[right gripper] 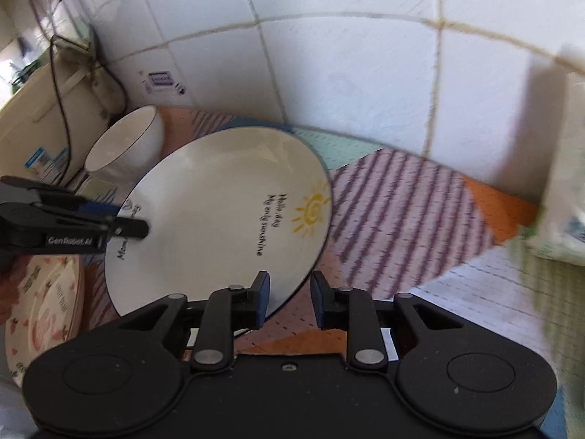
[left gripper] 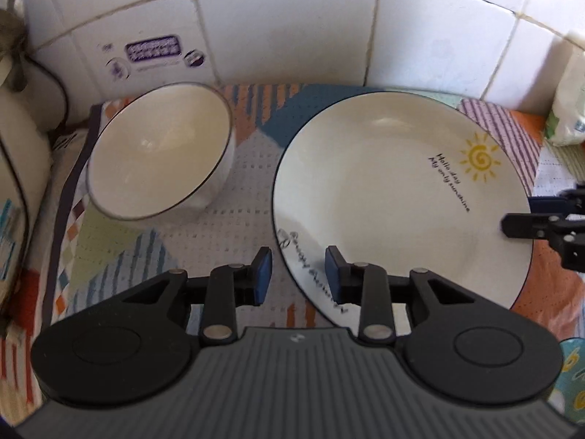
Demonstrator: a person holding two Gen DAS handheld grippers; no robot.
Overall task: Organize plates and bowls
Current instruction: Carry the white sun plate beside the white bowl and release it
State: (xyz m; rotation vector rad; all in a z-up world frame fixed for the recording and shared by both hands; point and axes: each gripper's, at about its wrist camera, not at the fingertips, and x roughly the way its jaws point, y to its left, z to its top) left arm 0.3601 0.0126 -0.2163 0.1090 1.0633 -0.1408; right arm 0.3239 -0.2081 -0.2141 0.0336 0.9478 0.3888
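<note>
Nearest the left wrist camera, the left gripper (left gripper: pixel 298 274) points down at a patterned cloth (left gripper: pixel 234 226) with its blue-padded jaws spread apart. The near rim of a white plate (left gripper: pixel 384 190) with a yellow sun and dark lettering lies in the gap between the pads; neither pad appears to press on it. That plate rests on the cloth on the right side of the view, close to the white tiled wall (left gripper: pixel 292 36). To its left, well apart from it, a white bowl (left gripper: pixel 161 153) with a dark rim sits tilted toward the camera. At the far right edge, the right gripper (left gripper: pixel 512 219) reaches in over the plate's rim. A white packet (left gripper: pixel 570 109) stands in the right corner.

From the right wrist camera, the right gripper (right gripper: pixel 290 294) also has its jaws parted, and the plate (right gripper: pixel 219 219) edge runs between the two blue pads; whether either pad touches it cannot be told. The left gripper (right gripper: pixel 135 225) comes in from the left over the plate's opposite rim. The bowl (right gripper: pixel 124 146) sits behind the plate, near the wall. A second plate with a pink pattern (right gripper: pixel 40 303) lies at the lower left.
</note>
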